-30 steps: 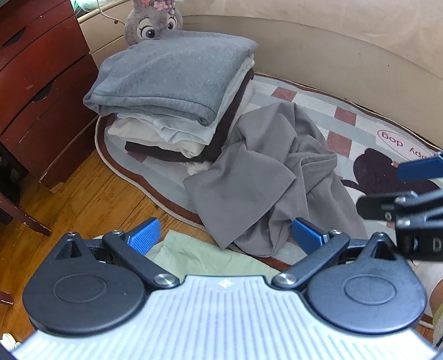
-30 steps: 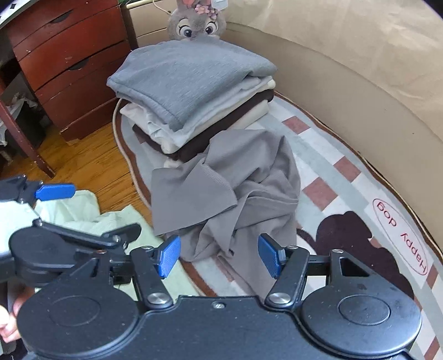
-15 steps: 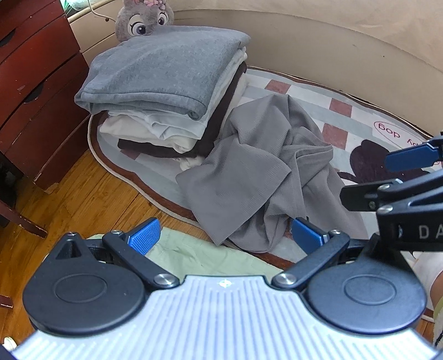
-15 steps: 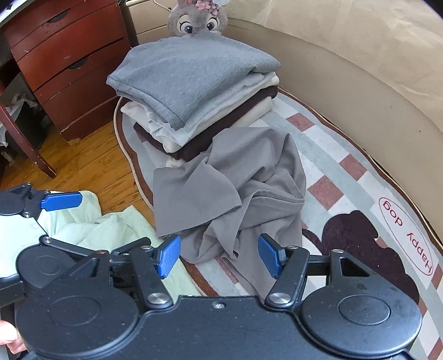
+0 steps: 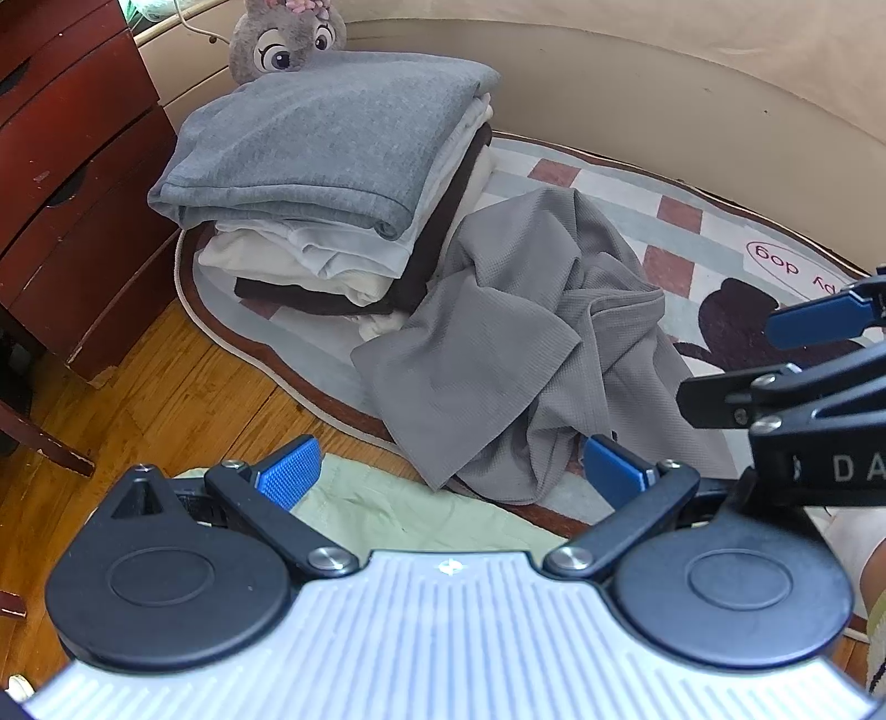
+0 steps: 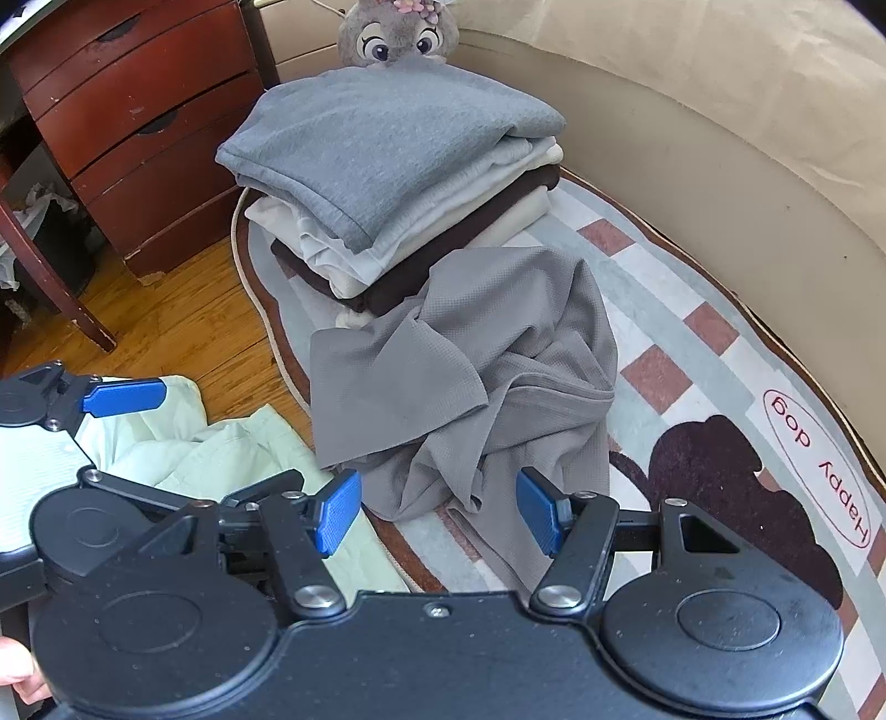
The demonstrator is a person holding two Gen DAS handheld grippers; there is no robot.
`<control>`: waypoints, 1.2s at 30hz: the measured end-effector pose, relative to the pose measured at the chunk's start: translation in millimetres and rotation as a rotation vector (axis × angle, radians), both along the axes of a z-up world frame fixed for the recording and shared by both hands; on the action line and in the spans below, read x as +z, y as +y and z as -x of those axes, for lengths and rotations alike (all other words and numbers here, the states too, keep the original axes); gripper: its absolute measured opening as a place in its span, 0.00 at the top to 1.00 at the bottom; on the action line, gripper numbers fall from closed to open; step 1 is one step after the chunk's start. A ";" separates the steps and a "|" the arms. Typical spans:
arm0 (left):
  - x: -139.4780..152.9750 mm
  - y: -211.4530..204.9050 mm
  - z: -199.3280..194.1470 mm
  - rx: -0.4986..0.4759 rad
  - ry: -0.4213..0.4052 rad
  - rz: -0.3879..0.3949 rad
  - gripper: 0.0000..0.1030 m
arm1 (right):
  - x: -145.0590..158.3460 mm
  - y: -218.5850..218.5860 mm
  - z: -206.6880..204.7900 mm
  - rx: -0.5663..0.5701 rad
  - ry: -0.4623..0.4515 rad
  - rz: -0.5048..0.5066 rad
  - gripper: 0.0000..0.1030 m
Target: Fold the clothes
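A crumpled grey garment (image 5: 515,354) lies on the rug, leaning against a stack of folded clothes (image 5: 332,183) topped by a grey sweatshirt. It also shows in the right wrist view (image 6: 470,382), with the stack (image 6: 398,183) behind it. A pale green garment (image 5: 387,509) lies on the wood floor just under my left gripper (image 5: 451,476), which is open and empty. My right gripper (image 6: 437,509) is open and empty, hovering over the near edge of the grey garment. The pale green garment (image 6: 183,443) also shows at the left of the right wrist view.
A patterned rug (image 6: 720,399) with a dog print covers the floor beside a beige wall. A dark red wooden drawer unit (image 6: 138,111) stands at the left. A plush rabbit (image 6: 396,33) sits behind the stack. Wood floor (image 5: 138,399) lies at the left.
Both grippers have shifted slightly to the left and a little closer to the grey garment. Both stay open and empty. The clothes have not moved.
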State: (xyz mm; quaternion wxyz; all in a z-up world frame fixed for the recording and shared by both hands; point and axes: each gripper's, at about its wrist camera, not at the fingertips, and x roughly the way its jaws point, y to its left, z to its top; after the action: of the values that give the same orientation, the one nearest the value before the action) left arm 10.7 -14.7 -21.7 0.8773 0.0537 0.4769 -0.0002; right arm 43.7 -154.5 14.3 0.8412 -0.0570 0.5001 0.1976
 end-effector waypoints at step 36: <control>-42.6 16.7 -39.8 0.017 0.006 0.046 0.00 | -40.5 -34.0 -57.9 -0.004 -0.157 -0.053 0.35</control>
State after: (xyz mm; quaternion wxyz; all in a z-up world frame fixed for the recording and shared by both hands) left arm 50.6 2.0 -64.3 0.8768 0.0296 0.4800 -0.0037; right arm 101.5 -188.5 -26.1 0.8793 -0.0491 0.4274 0.2041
